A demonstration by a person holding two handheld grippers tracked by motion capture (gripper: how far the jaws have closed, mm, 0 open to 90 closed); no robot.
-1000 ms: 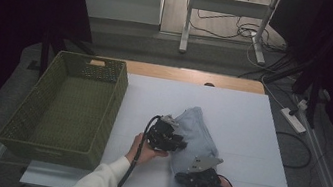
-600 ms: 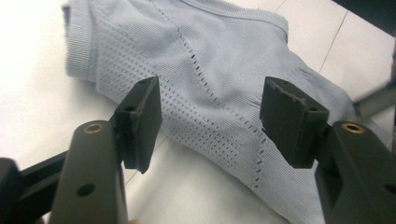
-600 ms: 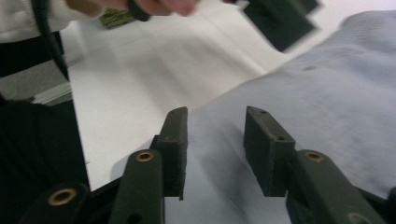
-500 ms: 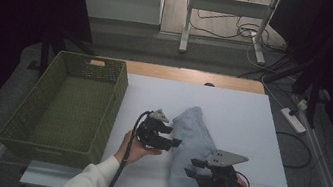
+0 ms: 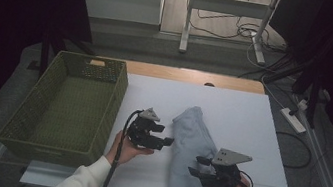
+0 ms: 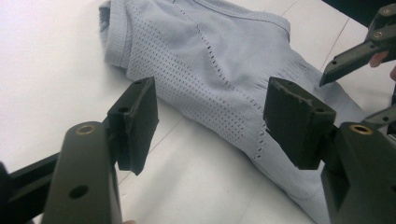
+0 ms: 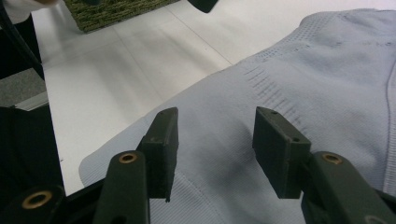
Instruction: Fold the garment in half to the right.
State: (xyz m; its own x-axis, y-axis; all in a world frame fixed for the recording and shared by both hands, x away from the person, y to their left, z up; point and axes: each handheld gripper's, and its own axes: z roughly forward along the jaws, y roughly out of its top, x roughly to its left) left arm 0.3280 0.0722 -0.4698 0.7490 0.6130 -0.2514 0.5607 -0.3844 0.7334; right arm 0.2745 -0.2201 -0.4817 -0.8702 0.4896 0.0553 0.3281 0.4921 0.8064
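Showing dim and slightly grainy in the high view, with darkness swallowing the upper left and right of the frame and soft even light falling on the white table (image 5: 233, 109) at centre, casting faint shadows, while staying sharper and glare-free in both gripper views.

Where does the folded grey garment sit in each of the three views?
High view: garment lies right of centre on the white table, between the two hands.
Left gripper view: top centre, running down to the right.
Right gripper view: right half and bottom.
Shared landmark: green basket, top left in the right gripper view.
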